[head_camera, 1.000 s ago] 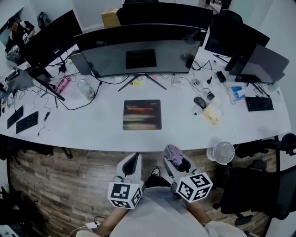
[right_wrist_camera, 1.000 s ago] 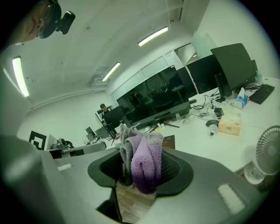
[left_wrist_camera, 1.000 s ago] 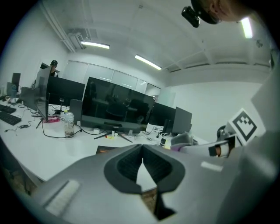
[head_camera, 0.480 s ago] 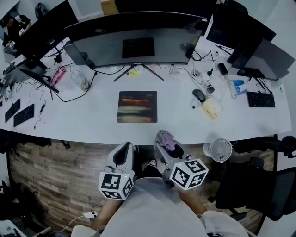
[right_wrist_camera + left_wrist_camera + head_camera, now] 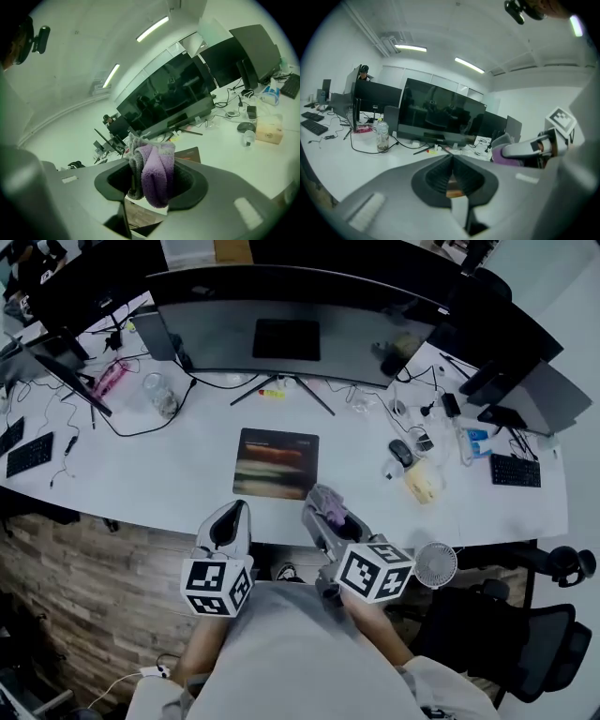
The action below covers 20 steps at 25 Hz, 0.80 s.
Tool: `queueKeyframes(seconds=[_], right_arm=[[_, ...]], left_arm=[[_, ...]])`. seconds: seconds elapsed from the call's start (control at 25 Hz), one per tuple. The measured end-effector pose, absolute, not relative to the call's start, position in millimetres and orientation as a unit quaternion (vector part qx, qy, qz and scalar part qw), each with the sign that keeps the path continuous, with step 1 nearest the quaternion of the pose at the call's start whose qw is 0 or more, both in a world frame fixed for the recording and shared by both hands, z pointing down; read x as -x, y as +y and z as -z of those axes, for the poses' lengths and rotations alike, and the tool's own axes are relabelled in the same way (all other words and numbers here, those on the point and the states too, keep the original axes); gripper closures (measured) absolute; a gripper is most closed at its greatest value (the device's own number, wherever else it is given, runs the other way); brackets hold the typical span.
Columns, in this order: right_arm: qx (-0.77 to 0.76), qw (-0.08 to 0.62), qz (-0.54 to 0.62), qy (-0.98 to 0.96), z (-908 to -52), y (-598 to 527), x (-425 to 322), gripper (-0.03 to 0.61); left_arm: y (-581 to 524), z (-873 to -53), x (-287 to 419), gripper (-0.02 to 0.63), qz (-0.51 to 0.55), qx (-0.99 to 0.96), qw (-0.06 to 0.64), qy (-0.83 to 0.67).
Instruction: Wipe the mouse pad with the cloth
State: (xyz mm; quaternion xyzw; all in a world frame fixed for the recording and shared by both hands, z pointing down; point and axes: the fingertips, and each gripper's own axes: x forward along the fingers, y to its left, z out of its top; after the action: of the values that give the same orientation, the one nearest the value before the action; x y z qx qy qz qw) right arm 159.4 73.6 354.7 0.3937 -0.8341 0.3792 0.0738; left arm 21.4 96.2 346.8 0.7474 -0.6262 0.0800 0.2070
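The right gripper (image 5: 330, 512) pinches a bunched purple-and-grey fleece cloth (image 5: 157, 176) between its jaws, near the front edge of the white desk (image 5: 178, 474). The dark rectangular mouse pad (image 5: 276, 463) lies flat just beyond, before the wide curved monitor (image 5: 281, 334). The left gripper (image 5: 451, 161), jaws pressed together on nothing, hovers alongside.

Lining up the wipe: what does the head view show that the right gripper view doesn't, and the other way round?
Head view only: the whole mouse pad on the desk, the left hand-held gripper and a small fan. Right gripper view only: ceiling lights, and a close look at the right hand-held gripper with its jaws clamped on the purple cloth. Both: that cloth, part of the pad, the mouse.
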Motion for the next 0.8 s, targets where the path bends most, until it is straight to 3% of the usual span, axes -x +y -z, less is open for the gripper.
queueKeyframes(seconds=[0.48,0.8], right_arm=[[-0.392,0.119,-0.406,-0.817,-367.0,7.7,-83.4,0.397],[-0.351,0.091,-0.377,-0.853,-362.5,-23.9,-33.9,0.393]], left_arm=[[26.7,-359.0,47.7,0.614,-0.077,-0.755,0.239,-0.606],[-10.2,-394.9,63.8,0.614,-0.113,-0.774,0.258,-0.567]])
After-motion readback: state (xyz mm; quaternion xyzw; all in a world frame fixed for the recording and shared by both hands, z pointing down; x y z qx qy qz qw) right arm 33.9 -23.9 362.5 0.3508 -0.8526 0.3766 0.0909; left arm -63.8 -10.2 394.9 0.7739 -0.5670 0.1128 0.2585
